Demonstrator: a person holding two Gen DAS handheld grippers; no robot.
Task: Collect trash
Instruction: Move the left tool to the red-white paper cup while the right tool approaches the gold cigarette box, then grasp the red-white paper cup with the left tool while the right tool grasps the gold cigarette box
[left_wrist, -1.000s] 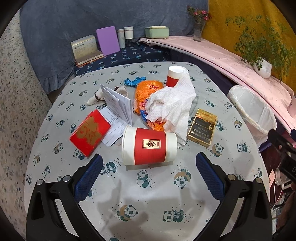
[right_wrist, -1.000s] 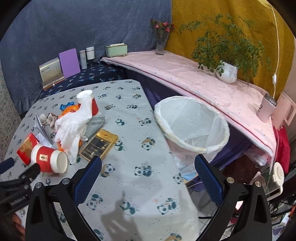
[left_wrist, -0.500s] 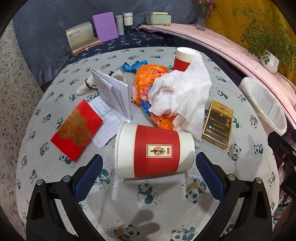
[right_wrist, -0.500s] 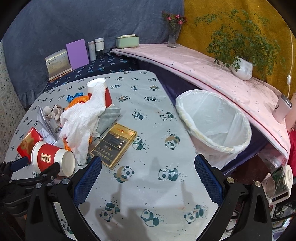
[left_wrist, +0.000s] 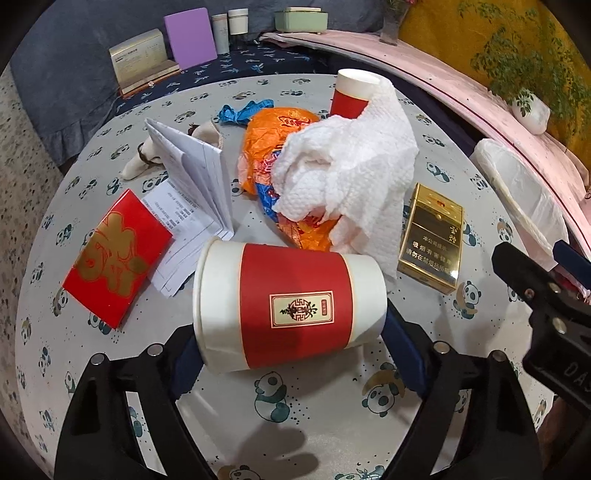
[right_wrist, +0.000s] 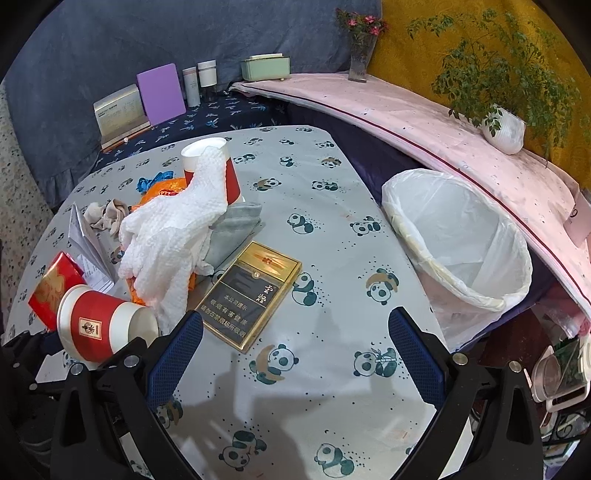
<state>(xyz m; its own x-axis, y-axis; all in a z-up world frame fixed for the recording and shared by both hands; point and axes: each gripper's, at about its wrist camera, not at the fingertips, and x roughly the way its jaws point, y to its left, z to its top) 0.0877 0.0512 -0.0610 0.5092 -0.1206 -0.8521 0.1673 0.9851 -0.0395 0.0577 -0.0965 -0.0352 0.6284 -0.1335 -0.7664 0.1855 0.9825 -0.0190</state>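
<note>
Left gripper: jaws just closing, straddling the tipped paper cup on the table; contact unclear. Right gripper: jaws wide, empty, above the gold box. Bin beside the table.

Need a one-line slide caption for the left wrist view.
Left hand-held gripper closing around a tipped red paper cup on the panda tablecloth.
</note>
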